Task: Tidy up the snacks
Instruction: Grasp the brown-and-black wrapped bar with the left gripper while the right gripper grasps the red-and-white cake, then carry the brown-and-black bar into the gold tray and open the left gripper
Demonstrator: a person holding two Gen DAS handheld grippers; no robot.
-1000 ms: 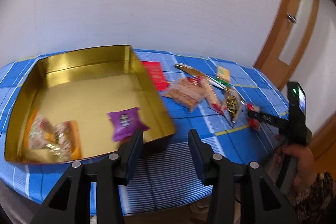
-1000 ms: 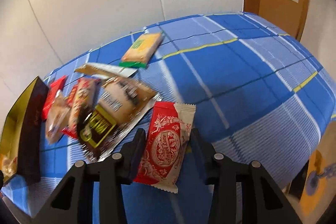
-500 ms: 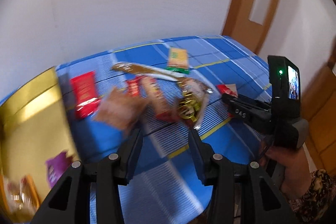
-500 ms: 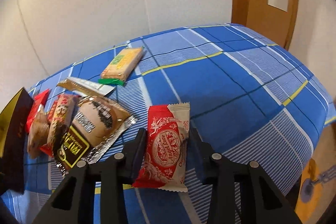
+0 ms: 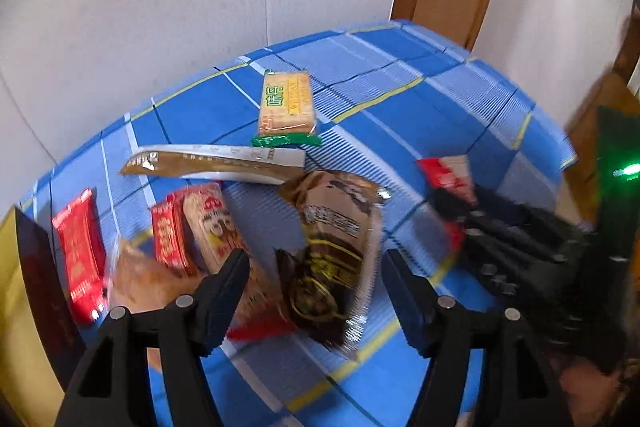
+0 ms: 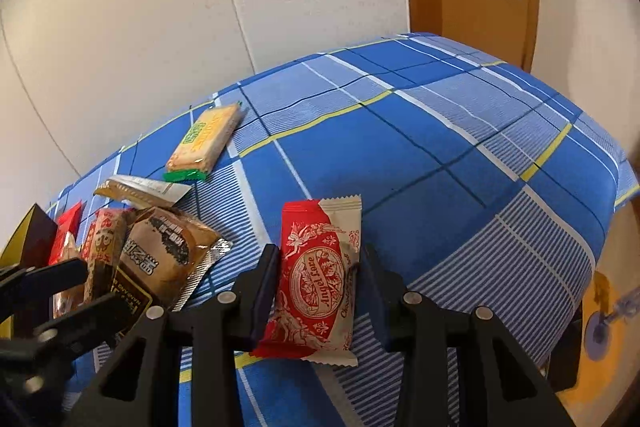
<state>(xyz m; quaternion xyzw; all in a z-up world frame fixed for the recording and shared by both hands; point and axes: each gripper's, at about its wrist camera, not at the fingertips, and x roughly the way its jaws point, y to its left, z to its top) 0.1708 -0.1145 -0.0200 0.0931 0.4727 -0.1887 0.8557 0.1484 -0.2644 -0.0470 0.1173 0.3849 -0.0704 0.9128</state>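
the right claw (image 6: 318,269) grips the red-and-white wafer pack (image 6: 320,279); the left claw (image 5: 314,269), jaws just opened wide, hangs empty over the brown snack packet (image 5: 332,231).

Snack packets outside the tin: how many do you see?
8. Cracker pack farthest back; long gold sachet before it; small red packet by the tin; red packet, tan bar, clear pack and brown cake pack clustered; red-and-white packet in the right tongs. Others may hide beneath.
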